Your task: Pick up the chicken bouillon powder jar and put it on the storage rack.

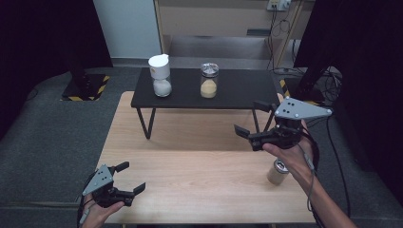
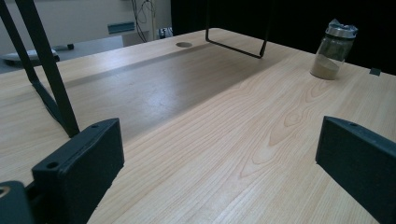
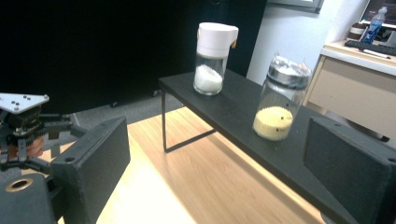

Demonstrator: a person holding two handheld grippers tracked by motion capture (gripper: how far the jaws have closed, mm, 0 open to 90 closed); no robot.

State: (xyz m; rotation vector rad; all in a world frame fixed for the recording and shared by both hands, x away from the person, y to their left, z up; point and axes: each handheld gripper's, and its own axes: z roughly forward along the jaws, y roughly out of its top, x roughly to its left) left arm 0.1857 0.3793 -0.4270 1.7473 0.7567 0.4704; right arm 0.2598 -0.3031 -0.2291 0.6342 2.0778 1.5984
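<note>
Two grippers, both with jaws wide and empty: our left gripper (image 1: 127, 178) sits at seven o'clock on the table (image 1: 190, 190), our right gripper (image 1: 250, 122) at three. Nearest it, the brown jar (image 1: 277, 172) (upright) stands at four o'clock, just below our right hand (image 1: 291, 156).

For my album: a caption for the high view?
Two open grippers hover over a wooden table near three jars.

white-capped jar (image 1: 160, 76) on black shelf (image 1: 228, 97); wooden table (image 1: 190, 190) beneath.
</note>
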